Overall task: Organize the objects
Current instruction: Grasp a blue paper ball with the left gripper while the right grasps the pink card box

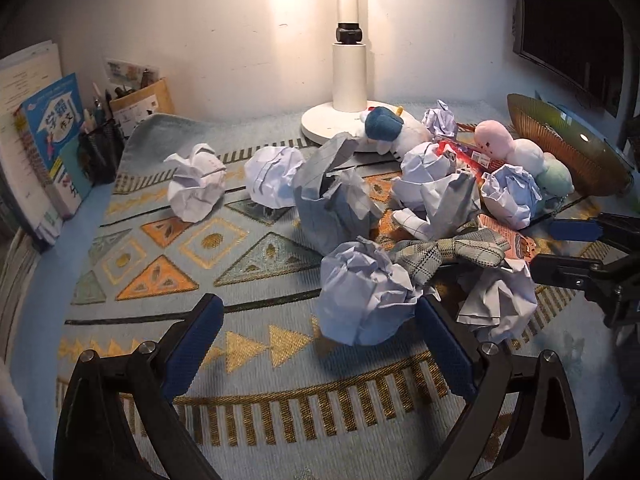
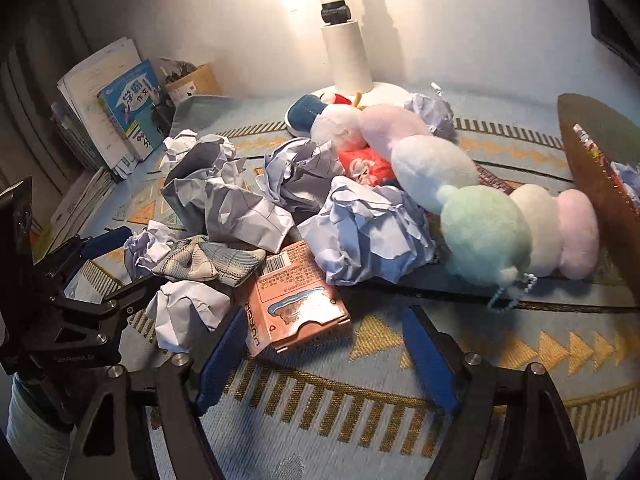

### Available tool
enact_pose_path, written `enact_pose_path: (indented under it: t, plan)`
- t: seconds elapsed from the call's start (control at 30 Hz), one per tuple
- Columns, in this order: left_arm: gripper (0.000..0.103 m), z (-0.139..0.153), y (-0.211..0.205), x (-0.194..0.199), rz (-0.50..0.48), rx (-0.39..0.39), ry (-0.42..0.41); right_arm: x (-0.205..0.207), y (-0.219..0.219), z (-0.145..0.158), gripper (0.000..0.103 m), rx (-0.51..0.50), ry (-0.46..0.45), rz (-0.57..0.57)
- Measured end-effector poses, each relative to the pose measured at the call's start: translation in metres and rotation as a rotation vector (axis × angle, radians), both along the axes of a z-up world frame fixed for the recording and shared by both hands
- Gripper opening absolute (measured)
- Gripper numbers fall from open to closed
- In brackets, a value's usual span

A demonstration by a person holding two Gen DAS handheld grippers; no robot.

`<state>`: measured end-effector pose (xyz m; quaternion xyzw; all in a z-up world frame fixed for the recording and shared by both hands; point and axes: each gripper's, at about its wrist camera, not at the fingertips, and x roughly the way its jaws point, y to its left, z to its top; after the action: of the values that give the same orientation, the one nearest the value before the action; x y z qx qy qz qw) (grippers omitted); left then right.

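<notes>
Several crumpled paper balls lie on a patterned mat (image 1: 160, 264). My left gripper (image 1: 320, 344) is open, and the nearest paper ball (image 1: 364, 296) sits just ahead between its fingertips. My right gripper (image 2: 324, 344) is open around the near end of a pink carton (image 2: 296, 300). A plaid cloth pouch (image 1: 448, 256) (image 2: 204, 260) lies between the two grippers. A pastel caterpillar plush (image 2: 480, 204) (image 1: 520, 152) and a white plush with a blue cap (image 1: 392, 128) (image 2: 332, 124) lie behind. The right gripper shows in the left wrist view (image 1: 548, 248), and the left gripper shows in the right wrist view (image 2: 124, 256).
A white lamp base (image 1: 348, 120) stands at the back wall. Books (image 1: 48, 140) and a mesh pen holder (image 1: 100, 148) stand at the left. A brown ribbed bowl (image 1: 568, 148) (image 2: 600, 184) sits at the right. A red snack packet (image 2: 368, 164) lies in the pile.
</notes>
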<state>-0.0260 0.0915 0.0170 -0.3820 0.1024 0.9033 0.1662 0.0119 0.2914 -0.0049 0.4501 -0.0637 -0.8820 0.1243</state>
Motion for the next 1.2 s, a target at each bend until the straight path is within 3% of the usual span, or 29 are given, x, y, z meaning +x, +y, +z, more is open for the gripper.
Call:
enact_pose_path:
  t: [0.23,0.3,0.37,0.43,0.47,0.73,0.8,0.9,1.03,1.13,1.2]
  plan:
    - [0.096,-0.005,0.010,-0.002,-0.045,-0.013,-0.016,-0.005,-0.017,-0.001,0.067,0.046,0.032,0.037]
    - [0.093,-0.006,0.013,-0.002,-0.046,-0.026,-0.012,-0.005,-0.015,0.000,0.051,0.021,0.032,0.040]
    - [0.077,-0.008,0.015,-0.004,-0.038,-0.042,-0.017,-0.003,-0.014,-0.001,0.047,0.021,0.035,0.038]
    - [0.046,-0.013,0.014,-0.009,-0.029,-0.047,-0.048,-0.002,-0.015,-0.001,0.046,0.022,0.037,0.041]
    - [0.044,-0.013,0.013,-0.011,-0.022,-0.039,-0.061,-0.001,-0.015,-0.001,0.045,0.017,0.038,0.044]
    - [0.040,-0.004,-0.003,-0.009,0.051,0.012,-0.029,0.016,-0.003,0.006,0.044,-0.003,0.034,-0.003]
    - [0.040,-0.003,-0.007,-0.007,0.080,0.012,-0.037,0.036,0.005,0.006,0.044,-0.010,0.011,-0.018]
    - [0.040,0.000,-0.015,0.010,0.102,0.080,-0.065,0.077,0.015,0.005,0.044,0.044,0.012,-0.047]
    - [0.040,-0.003,-0.009,0.039,0.169,0.015,-0.030,0.111,0.029,0.002,0.045,0.102,0.045,-0.073]
    - [0.040,-0.002,-0.007,0.046,0.208,-0.028,0.013,0.112,0.034,0.000,0.051,0.085,0.047,-0.062]
    - [0.040,-0.002,-0.007,0.046,0.211,-0.038,0.030,0.108,0.031,0.001,0.066,0.087,0.034,-0.056]
